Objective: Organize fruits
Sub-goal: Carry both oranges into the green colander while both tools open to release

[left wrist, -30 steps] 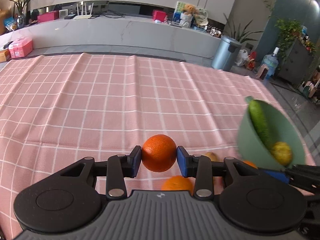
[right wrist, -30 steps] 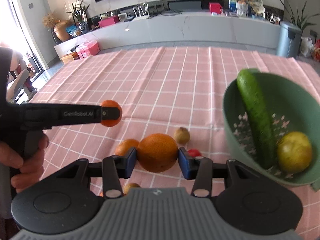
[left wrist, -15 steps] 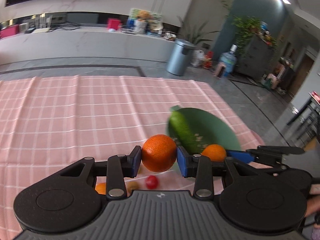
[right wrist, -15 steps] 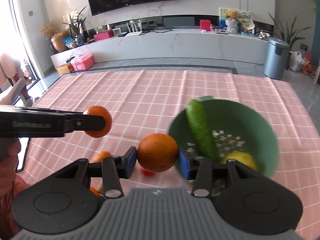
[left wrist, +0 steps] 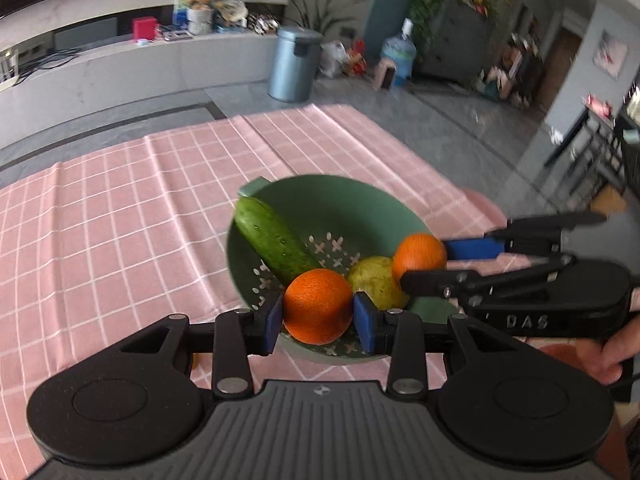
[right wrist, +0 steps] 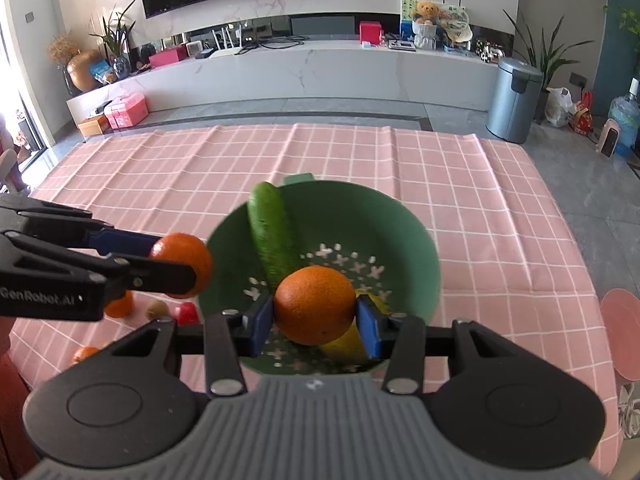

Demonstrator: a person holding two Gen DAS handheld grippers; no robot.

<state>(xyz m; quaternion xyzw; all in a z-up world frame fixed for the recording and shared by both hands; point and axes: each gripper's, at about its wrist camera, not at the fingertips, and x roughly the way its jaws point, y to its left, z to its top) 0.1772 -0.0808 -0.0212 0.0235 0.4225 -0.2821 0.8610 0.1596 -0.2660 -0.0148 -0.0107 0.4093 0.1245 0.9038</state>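
While both claws hang over the green bowl (right wrist: 416, 240), each one holds an orange. The left claw (left wrist: 319, 317) is part way open, and its two blue pads press on the sides of its orange (left wrist: 318, 306). That orange sits right between the pads, above the near side of the bowl. The right claw (right wrist: 315, 317) is part way open too, and its blue pads squeeze the other orange (right wrist: 314, 304) the same way, over the middle of the bowl.

Inside the bowl a long cucumber (right wrist: 272, 236) leans against the far rim. A yellow-green fruit (left wrist: 376, 282) lies on the bowl's bottom, just beside the cucumber.

The bowl stands on a pink checked cloth (right wrist: 500, 240). Left of the bowl, more small fruits lie on the cloth: a red one (right wrist: 186, 313), a brown one (right wrist: 157, 309) and a small orange one (right wrist: 83, 354).
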